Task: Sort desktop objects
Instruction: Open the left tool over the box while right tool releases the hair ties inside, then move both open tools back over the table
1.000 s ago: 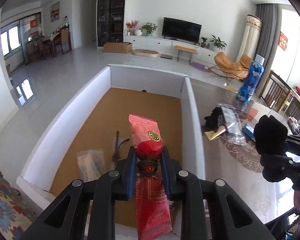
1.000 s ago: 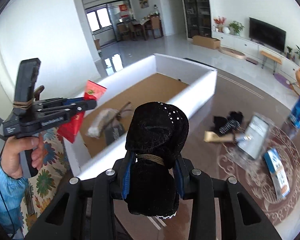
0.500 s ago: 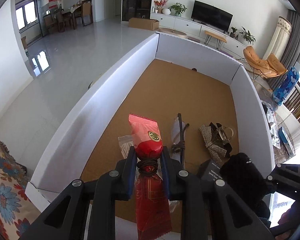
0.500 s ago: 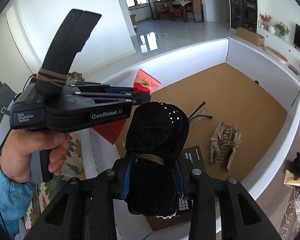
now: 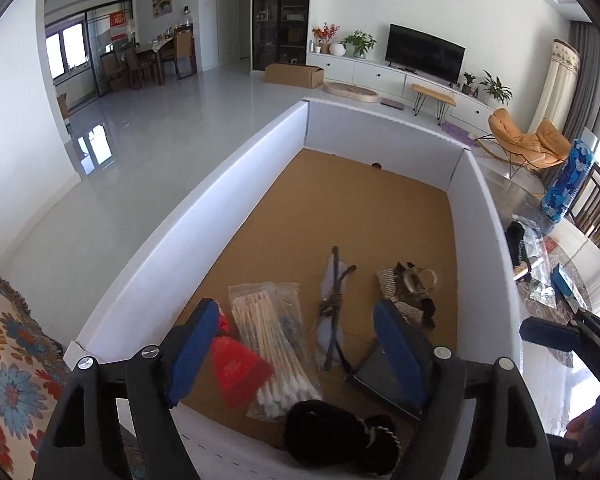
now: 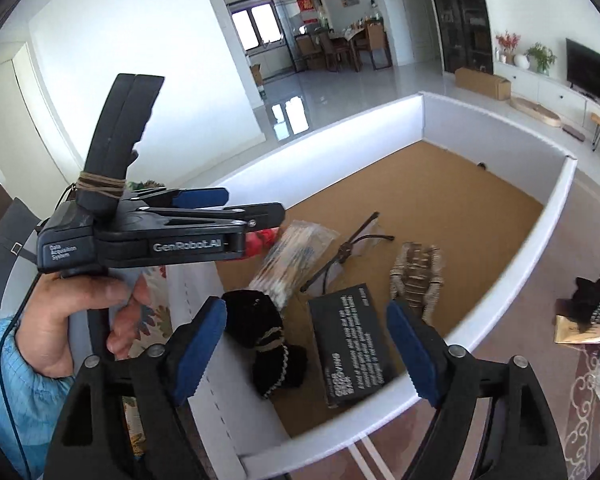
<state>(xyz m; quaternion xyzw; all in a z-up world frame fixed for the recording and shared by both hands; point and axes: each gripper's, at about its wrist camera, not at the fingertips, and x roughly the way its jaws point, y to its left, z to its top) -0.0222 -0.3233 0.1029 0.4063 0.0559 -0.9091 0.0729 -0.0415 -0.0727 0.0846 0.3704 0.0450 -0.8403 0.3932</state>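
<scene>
while both hand-held grippers are hanging over the near end of the white-walled box (image 5: 228,168), i am seeing the left hand-held gripper (image 5: 296,354) with its blue pads spread wide and nothing between them, and the right hand-held gripper (image 6: 308,350) is standing just as wide apart and empty. the red snack packet (image 5: 236,368) is lying on the brown cardboard floor of the box near the left wall, partly tucked behind the left pad in my left wrist view and touching the clear bag of cotton swabs (image 5: 274,340) beside it. the black velvet pouch (image 6: 266,338) is resting on the box floor close to the near wall, tied at its waist with cord, just beside the swab bag. to its right the black printed box (image 6: 350,342) is lying flat, and beyond that the woven straw-coloured item (image 6: 414,276) and the thin dark sticks in a clear sleeve (image 5: 334,300) are sitting further in. in the right wrist view my left hand (image 6: 80,320) is gripping the handle of the left unit, which is hovering over the box's left wall. outside the box, on the table (image 5: 556,360), a blue bottle (image 5: 566,182) is standing upright among a few wrapped items.
</scene>
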